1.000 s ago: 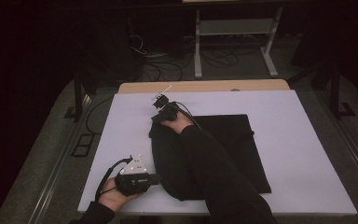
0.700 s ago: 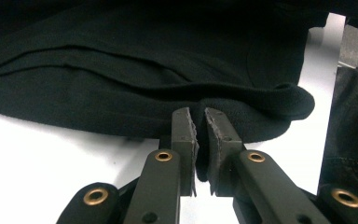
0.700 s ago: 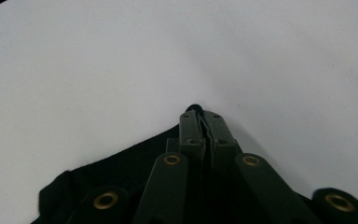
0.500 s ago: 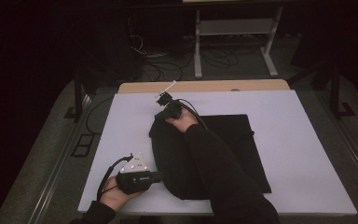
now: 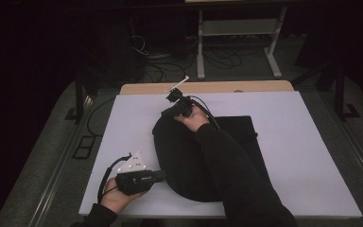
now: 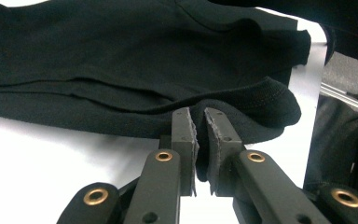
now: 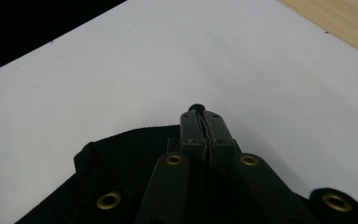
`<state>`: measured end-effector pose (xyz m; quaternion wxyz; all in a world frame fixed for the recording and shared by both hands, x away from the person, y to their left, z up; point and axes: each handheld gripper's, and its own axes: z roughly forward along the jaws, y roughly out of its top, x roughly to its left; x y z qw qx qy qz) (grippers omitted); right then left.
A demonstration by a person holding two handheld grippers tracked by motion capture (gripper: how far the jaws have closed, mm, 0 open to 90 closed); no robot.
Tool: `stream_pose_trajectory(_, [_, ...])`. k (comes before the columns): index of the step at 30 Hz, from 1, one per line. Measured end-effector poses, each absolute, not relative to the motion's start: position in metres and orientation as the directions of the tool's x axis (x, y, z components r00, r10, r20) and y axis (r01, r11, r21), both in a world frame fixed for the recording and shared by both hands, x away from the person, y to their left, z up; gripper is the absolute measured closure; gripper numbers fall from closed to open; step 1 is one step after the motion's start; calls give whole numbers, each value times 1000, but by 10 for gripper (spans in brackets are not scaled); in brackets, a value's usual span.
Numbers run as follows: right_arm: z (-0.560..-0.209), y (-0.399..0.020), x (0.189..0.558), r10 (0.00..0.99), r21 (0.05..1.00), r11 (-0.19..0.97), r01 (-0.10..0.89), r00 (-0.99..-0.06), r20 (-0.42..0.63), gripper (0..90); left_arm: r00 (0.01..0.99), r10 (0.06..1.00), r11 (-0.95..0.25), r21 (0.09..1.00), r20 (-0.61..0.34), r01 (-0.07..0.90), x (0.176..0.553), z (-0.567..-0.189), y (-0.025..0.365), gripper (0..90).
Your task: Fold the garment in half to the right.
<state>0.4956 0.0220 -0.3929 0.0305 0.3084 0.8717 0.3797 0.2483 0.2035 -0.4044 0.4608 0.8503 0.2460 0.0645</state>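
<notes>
**High view: both grippers now pinch the black cloth**

High view shows our right gripper (image 5: 171, 109) at the far edge of the black cloth (image 5: 189, 161), which lies on the white table (image 5: 307, 156) partly under our right forearm. A second ago its jaws stood partly apart; they have just been closing, and in the right gripper view they now sit tight together with a sliver of the cloth's edge (image 7: 196, 108) caught between the tips. The hand has also lifted slightly from the table, and the cloth's far edge looks drawn up with it.

Our left gripper (image 5: 163, 176) has barely moved, at the near left edge of the cloth. In the left gripper view its jaws stand narrow, clamped on a hemmed fold (image 6: 200, 140).

We judge that with both edges gripped, the cloth is ready to be lifted or folded over. The thin right-hand pinch could slip if we pull fast.
</notes>
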Motion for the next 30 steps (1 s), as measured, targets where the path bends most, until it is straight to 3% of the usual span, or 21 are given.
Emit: stream_pose_trajectory(30, [-365, -50, 492, 636, 733, 433, 525, -754, 163, 867, 913, 387, -439, 845, -130, 306, 258, -392, 154, 811])
